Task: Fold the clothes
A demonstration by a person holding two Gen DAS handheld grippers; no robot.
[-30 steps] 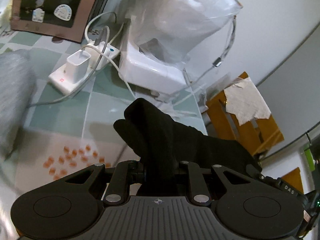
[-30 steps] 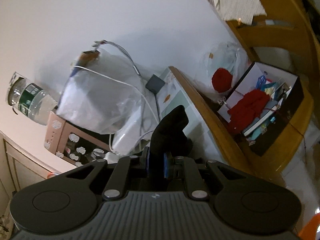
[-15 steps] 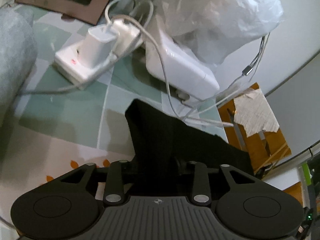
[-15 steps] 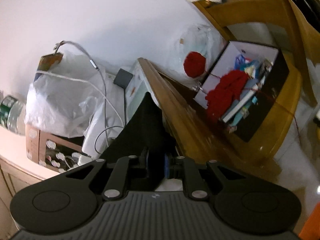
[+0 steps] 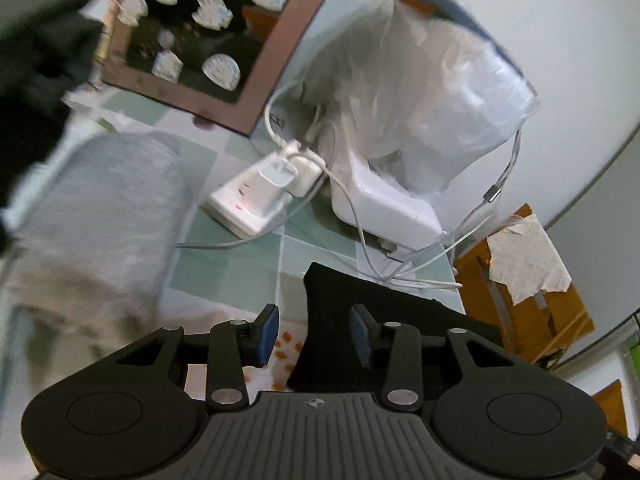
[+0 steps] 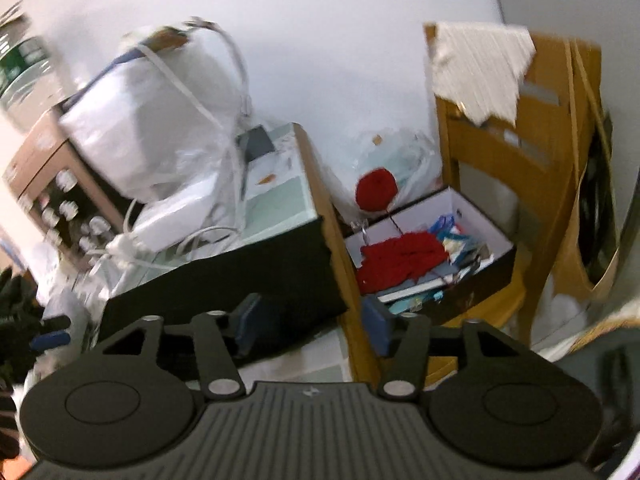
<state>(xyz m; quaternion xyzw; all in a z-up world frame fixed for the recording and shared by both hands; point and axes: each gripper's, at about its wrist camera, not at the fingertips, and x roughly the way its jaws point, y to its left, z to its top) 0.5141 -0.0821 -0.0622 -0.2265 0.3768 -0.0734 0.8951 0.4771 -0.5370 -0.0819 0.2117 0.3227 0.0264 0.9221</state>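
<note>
A black garment (image 5: 340, 312) lies flat on the tiled tabletop near its right edge; it also shows in the right wrist view (image 6: 240, 276) as a flat dark rectangle by the wooden table edge. My left gripper (image 5: 314, 334) is open just above it, its blue pads apart, the cloth lying between them but not pinched. My right gripper (image 6: 312, 320) is open over the garment's right end and the table edge, holding nothing. A folded grey garment (image 5: 96, 220) lies to the left, and a dark green garment (image 5: 36, 52) is at the far left, blurred.
A white power strip with a charger (image 5: 260, 196), loose cables and a white plastic bag (image 5: 432, 84) crowd the back of the table. A brown box (image 5: 208, 28) leans behind. Off the table, a wooden chair (image 6: 512, 128) holds a box with red yarn (image 6: 400, 256).
Both grippers have opened and let go of the black garment, which now lies flat on the table. Both have pulled back a little from it.
</note>
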